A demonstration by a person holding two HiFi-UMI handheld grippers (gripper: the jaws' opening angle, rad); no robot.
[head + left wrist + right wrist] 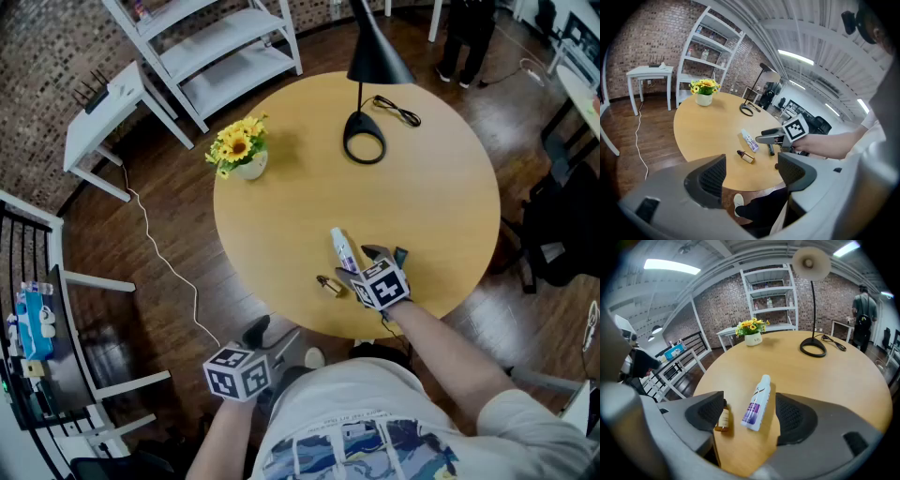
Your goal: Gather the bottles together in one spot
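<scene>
A white bottle with a purple label [342,251] lies on its side near the front of the round wooden table [431,187]. A small amber bottle [328,285] lies just to its left, close to the table edge. My right gripper [373,261] hovers open right beside the white bottle. In the right gripper view the white bottle [757,404] lies ahead between the open jaws, untouched, and the amber bottle [723,419] sits by the left jaw. My left gripper [272,336] hangs open and empty below the table's near edge. From the left gripper [752,176] both bottles show on the table [708,126].
A black desk lamp [367,94] with its cord stands at the table's far side, and a pot of yellow flowers [241,150] at the far left. White shelving [211,47] and a small white side table [108,103] stand beyond. A person [464,37] stands at the back.
</scene>
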